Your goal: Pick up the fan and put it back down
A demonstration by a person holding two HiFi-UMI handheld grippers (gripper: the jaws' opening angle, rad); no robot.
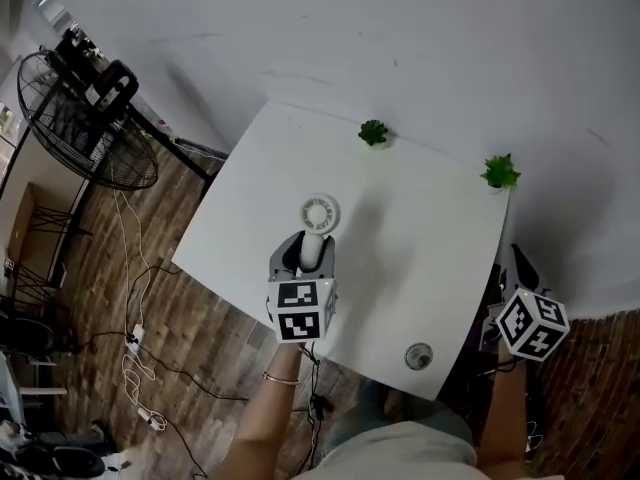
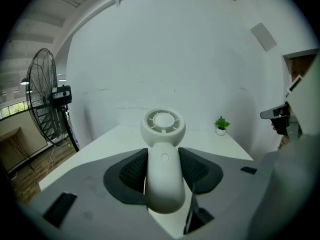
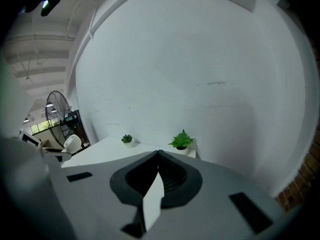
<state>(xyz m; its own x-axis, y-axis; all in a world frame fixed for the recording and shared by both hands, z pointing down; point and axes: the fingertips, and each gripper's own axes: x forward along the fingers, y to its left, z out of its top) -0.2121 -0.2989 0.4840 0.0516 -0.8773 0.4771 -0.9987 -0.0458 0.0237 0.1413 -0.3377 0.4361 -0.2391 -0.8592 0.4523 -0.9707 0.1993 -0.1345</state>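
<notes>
A small white hand-held fan (image 1: 318, 215) is over the white table (image 1: 430, 258). Its round head (image 2: 162, 123) points away from me and its handle (image 2: 164, 181) lies between the dark pads (image 2: 131, 170) of my left gripper (image 1: 306, 255), which is shut on it. I cannot tell whether the fan touches the tabletop. My right gripper (image 1: 517, 271) hangs beyond the table's right edge; in its own view its jaws (image 3: 159, 157) are shut with nothing between them. From the right gripper view the fan (image 3: 73, 143) shows small at the far left.
Two small potted plants (image 1: 374, 133) (image 1: 499, 172) stand at the table's far edge. A round silver object (image 1: 418, 355) lies near the front edge. A large black floor fan (image 1: 85, 118) stands left of the table, with cables (image 1: 135, 343) on the wooden floor.
</notes>
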